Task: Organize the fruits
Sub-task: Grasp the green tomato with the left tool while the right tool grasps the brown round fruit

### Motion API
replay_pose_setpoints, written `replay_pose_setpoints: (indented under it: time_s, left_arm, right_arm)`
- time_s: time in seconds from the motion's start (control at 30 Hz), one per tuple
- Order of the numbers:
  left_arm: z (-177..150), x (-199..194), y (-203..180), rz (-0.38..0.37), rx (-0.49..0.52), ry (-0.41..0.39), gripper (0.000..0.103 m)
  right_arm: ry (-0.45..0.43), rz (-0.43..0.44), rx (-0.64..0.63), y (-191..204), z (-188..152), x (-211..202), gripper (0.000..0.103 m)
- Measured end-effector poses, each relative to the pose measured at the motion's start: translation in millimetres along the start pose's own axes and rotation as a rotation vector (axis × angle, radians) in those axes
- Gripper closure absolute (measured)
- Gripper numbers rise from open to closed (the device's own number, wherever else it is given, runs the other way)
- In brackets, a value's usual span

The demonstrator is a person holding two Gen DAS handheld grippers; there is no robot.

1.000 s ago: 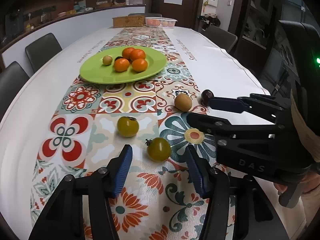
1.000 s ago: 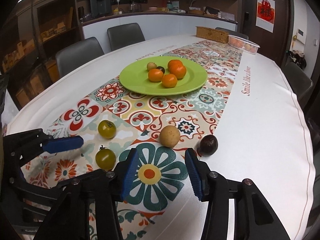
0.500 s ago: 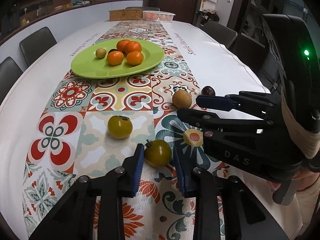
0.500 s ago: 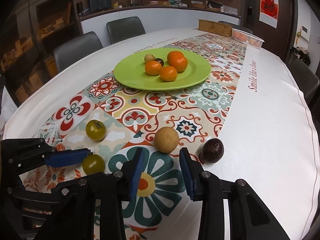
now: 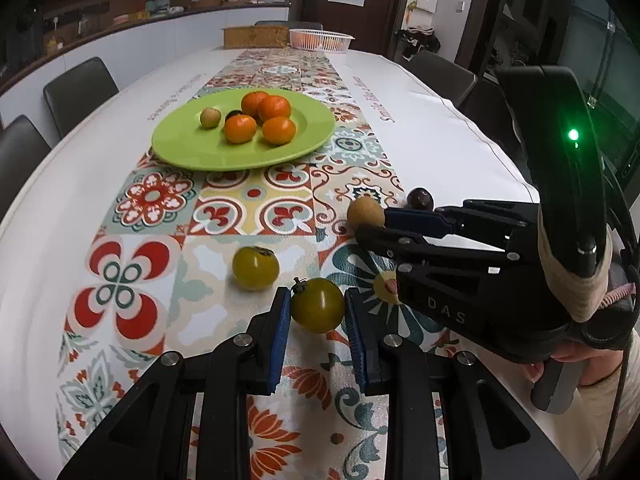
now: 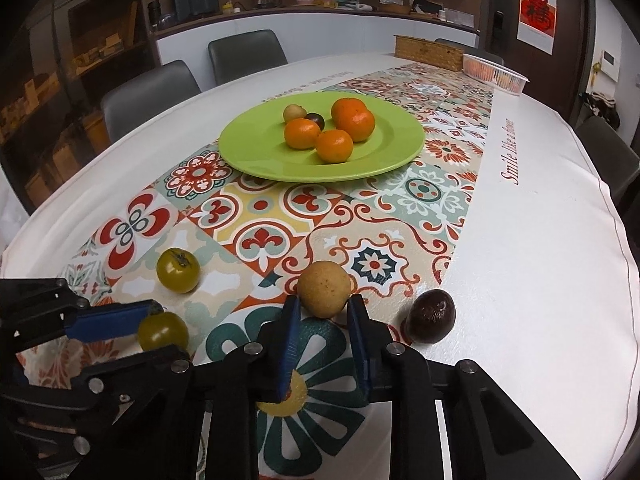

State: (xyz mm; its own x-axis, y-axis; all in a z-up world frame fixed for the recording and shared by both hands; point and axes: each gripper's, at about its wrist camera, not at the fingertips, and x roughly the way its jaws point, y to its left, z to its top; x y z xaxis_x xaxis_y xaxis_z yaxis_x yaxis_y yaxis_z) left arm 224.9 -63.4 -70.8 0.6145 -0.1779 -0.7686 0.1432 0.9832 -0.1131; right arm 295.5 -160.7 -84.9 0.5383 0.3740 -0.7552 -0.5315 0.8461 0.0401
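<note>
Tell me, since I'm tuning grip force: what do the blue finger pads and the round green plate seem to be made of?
The blue finger pads look like ribbed rubber or soft plastic: matte, with fine ridges along the edges, though I can't confirm softness. The round green plate looks like glossy hard plastic or melamine: even colour and soft reflections on its rim; glazed ceramic is also possible.

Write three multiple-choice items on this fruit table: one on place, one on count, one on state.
1. Where does the dark purple fruit lie?
A. on the plate
B. on the tablecloth
C. in the basket

2. How many oranges are on the green plate?
A. two
B. four
C. six

3. How does the left tool stand?
A. fingers either side of a green tomato
B. raised over the plate
C. holding an orange

Answers: 1 B, it sits on the cloth beside the tan fruit; 2 B, four show together; 3 A, blue pads flank the tomato.
</note>
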Motion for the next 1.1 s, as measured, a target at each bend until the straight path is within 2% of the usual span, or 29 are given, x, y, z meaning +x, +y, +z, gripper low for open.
replay_pose_setpoints:
  time_s: [0.67,0.8,1.03,1.1]
  left_arm:
    - [9.6,-5.4,12.1,0.034,0.002,-0.029,0.076]
    - [11.3,-6.0,14.7,0.035,-0.002,-0.035,0.076]
    - [13.0,-6.7,18.6,0.042,-0.002,-0.038,0.075]
    - [14.3,-7.2,20.2,0.043,-0.003,-0.042,0.076]
  right_arm:
    - [-0.007,0.023,0.033,-0.6,4.3,4.8,0.076]
    - [-0.011,0.025,0.041,-1.2,5.5,5.4,0.068]
    - [-0.008,0.012,0.041,1.0,7.9,7.7,0.069]
    - [-0.009,0.009,0.036,2.4,8.6,7.7,0.073]
